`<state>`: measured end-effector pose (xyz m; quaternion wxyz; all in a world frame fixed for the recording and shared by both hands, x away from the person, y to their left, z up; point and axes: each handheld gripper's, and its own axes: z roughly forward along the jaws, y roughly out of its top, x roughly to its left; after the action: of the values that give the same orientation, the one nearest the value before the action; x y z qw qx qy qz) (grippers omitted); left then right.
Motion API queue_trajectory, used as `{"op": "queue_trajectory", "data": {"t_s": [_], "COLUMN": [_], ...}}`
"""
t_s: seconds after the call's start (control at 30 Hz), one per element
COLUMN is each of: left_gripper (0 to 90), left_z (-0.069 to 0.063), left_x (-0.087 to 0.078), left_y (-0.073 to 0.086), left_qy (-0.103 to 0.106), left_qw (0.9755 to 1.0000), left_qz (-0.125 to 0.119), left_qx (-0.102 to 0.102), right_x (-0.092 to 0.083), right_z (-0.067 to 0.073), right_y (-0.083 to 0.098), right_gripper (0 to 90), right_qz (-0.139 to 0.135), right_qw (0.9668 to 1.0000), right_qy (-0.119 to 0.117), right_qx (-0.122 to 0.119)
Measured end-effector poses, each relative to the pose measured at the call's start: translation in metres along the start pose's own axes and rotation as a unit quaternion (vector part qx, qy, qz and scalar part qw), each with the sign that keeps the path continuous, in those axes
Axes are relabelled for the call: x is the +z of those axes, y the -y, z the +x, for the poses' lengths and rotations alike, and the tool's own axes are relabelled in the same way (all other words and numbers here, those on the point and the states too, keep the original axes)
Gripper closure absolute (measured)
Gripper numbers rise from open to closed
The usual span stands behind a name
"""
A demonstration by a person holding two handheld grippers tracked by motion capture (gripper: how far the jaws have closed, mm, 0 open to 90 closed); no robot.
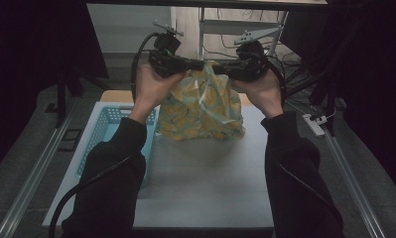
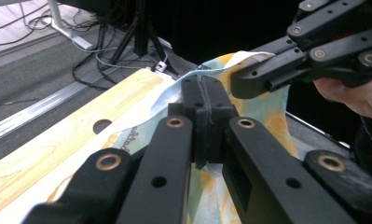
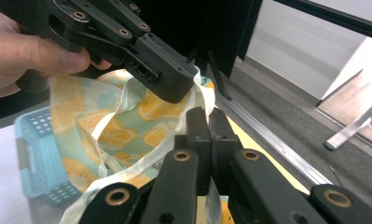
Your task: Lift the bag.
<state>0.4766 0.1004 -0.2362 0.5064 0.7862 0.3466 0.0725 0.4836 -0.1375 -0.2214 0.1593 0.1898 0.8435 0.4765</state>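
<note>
High view: holding cloth bag (image 1: 201, 110) up, both grippers (image 1: 204, 64) (image 1: 224, 68) clenched on its rim; keeping pull even, hovering beside basket (image 1: 102, 130).

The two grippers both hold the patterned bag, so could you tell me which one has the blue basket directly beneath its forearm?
The left gripper: its sleeve crosses the blue basket, while the right gripper reaches in over the bare white table.

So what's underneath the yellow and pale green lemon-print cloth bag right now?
The lemon-print cloth bag hangs from both shut grippers, left and right, above the white tabletop. Its bottom hides the table directly beneath. The light blue plastic basket sits beside it.
</note>
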Motion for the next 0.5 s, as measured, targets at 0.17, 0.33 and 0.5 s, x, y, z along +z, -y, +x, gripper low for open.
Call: {"op": "queue_trajectory", "data": {"t_s": [0.17,0.33,0.5], "left_gripper": [89.4,88.4,87.8], "left_z": [0.006,0.011,0.014], "left_x": [0.009,0.016,0.025], "left_y": [0.001,0.004,0.008], "left_qy": [-0.009,-0.015,-0.029], "left_qw": [1.0,0.9998,0.9992], "left_qz": [-0.001,0.005,0.017], "left_qx": [0.001,0.009,0.02], "right_x": [0.008,0.016,0.025], "right_z": [-0.004,-0.009,-0.013], "right_y": [0.005,0.013,0.022], "right_gripper": [89.9,89.7,88.8], "right_qz": [0.008,0.014,0.021], "right_qw": [0.9999,0.9996,0.9993], "right_qy": [0.011,0.017,0.019], "right_qx": [0.007,0.017,0.026]}}
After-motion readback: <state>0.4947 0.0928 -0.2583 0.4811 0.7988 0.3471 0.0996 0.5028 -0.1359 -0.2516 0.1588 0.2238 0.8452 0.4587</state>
